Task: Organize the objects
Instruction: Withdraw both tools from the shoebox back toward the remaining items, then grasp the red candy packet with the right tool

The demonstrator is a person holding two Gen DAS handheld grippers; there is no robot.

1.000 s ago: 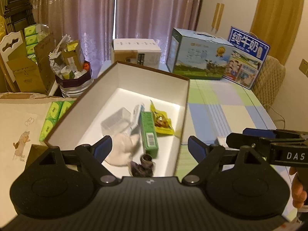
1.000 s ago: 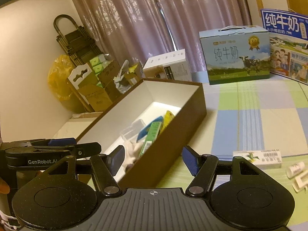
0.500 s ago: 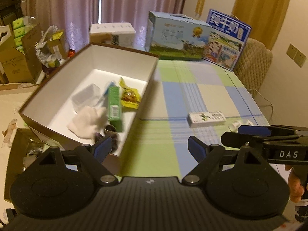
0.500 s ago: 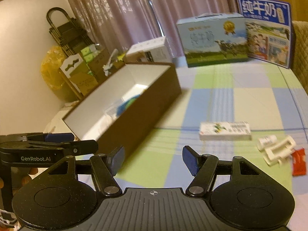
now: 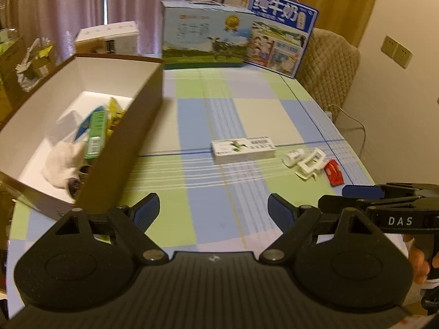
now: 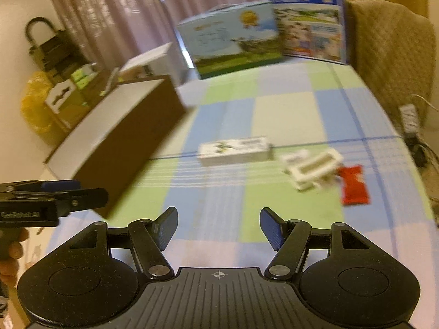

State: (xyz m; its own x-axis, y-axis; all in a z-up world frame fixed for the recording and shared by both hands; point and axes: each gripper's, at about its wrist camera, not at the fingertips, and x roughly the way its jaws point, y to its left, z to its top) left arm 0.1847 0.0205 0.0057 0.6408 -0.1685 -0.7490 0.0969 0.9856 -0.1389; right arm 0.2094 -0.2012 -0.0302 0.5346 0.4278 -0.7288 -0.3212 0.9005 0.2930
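A white carton (image 5: 242,151) lies flat on the checked cloth (image 5: 219,104), out in the open to the right of the box (image 5: 120,148). Just right of it sit a small white bottle (image 5: 293,156), a white plastic clip (image 5: 311,163) and a red packet (image 5: 334,175), close together near the table's right edge.

The box is brown outside and white inside, with its top open. In it lie a green pack (image 5: 96,134), a yellow pouch (image 5: 116,112), a blue item (image 5: 83,128), a white cloth (image 5: 64,161) and something dark by the near wall.

The left gripper (image 5: 214,209) hangs over the near part of the cloth, tilted down toward the table, its jaws wide apart with nothing between them. The right gripper (image 6: 218,223) is tilted down likewise, jaws parted and empty, aimed toward the carton and clip; its view is blurred. The two grippers are side by side, each showing at the edge of the other's view, with a hand (image 5: 418,263) on the right handle and a hand (image 6: 11,255) on the left one.

Two milk cases (image 5: 208,39) stand at the far end of the table before a curtain (image 5: 82,2), a padded chair (image 5: 326,60) at the right.
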